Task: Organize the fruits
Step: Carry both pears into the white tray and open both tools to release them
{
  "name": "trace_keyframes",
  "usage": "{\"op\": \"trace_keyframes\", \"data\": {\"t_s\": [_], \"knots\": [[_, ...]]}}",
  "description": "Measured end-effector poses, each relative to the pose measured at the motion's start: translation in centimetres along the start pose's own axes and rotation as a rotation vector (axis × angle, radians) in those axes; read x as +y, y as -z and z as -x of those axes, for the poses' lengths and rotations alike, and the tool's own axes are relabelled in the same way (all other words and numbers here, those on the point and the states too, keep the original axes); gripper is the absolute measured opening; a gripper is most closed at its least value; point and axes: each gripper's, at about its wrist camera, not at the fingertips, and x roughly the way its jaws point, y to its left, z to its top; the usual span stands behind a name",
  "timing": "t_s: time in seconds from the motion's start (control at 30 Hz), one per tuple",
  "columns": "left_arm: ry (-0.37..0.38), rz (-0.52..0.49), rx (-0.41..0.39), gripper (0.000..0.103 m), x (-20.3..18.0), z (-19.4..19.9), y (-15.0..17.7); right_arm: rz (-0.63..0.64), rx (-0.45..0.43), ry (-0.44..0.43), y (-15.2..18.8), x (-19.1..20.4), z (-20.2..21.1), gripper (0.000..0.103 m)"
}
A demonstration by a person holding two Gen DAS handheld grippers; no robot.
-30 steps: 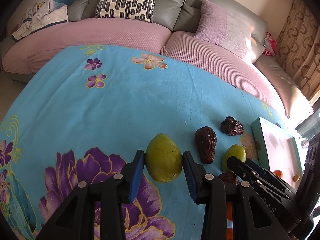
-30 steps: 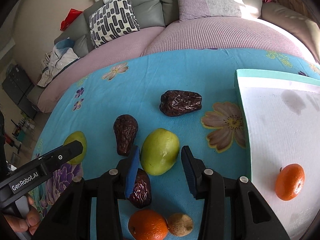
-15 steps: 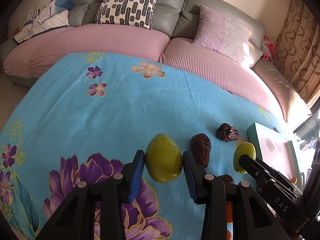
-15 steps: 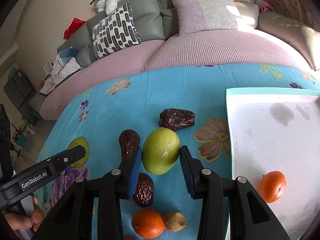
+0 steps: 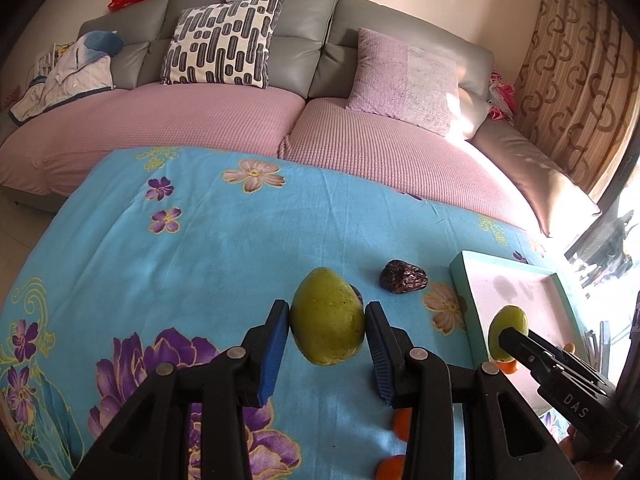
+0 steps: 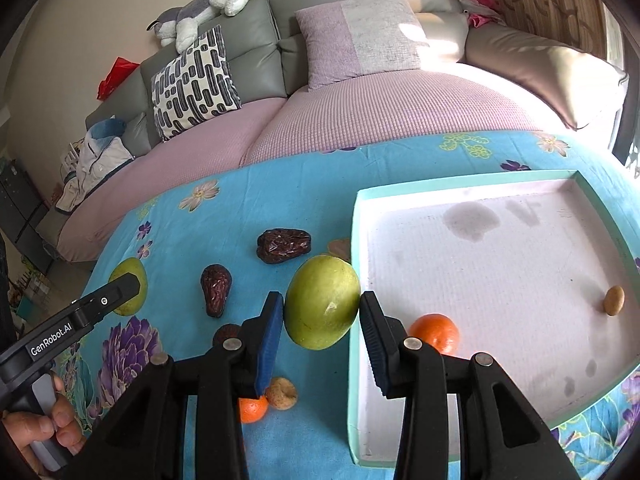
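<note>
A grey sofa (image 5: 320,40) with pink seat covers backs a table draped in a blue floral cloth (image 5: 200,240), where fruit lies scattered beside a shallow teal-rimmed tray (image 6: 460,184) with a stained white floor. The left gripper (image 5: 327,330) pinches a green mango (image 5: 327,322) between its blue pads, the fruit held above the cloth near the tray's left side; the right gripper (image 6: 322,314) likewise clamps a second green mango (image 6: 323,307), which sits level with the tray's left rim, overlapping it in the right wrist view. Inside the tray an orange tangerine (image 6: 434,332) rests near the left wall, partly behind the right gripper's finger, and a small tan fruit (image 6: 614,300) lies close to the right wall. On the cloth, a wrinkled dark date (image 6: 285,245) lies just left of the tray, another date (image 6: 216,289) further left, and below them a second tangerine (image 6: 252,409) touches a small brown fruit (image 6: 282,393). A person's hand (image 6: 44,428) grips the left tool's handle.
</note>
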Motion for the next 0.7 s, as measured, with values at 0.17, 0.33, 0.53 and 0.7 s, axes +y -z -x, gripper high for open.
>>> {"op": "trace_keyframes", "data": {"t_s": [0.17,0.33,0.53,0.7], "knots": [[0.042,-0.056,0.001,0.041,-2.6,0.1,0.2,-0.051,-0.028,0.057,0.0,-3.1,1.9,0.041],[0.098,-0.124,0.022,0.041,-5.8,-0.3,0.8,-0.104,-0.043,0.132,0.2,-6.6,3.6,0.041],[0.161,-0.219,0.058,0.041,-10.2,-0.8,2.1,-0.172,-0.059,0.22,0.4,-10.6,5.5,0.041],[0.213,-0.3,0.094,0.041,-13.9,-1.1,3.7,-0.211,-0.08,0.265,0.8,-13.2,7.1,0.041]]}}
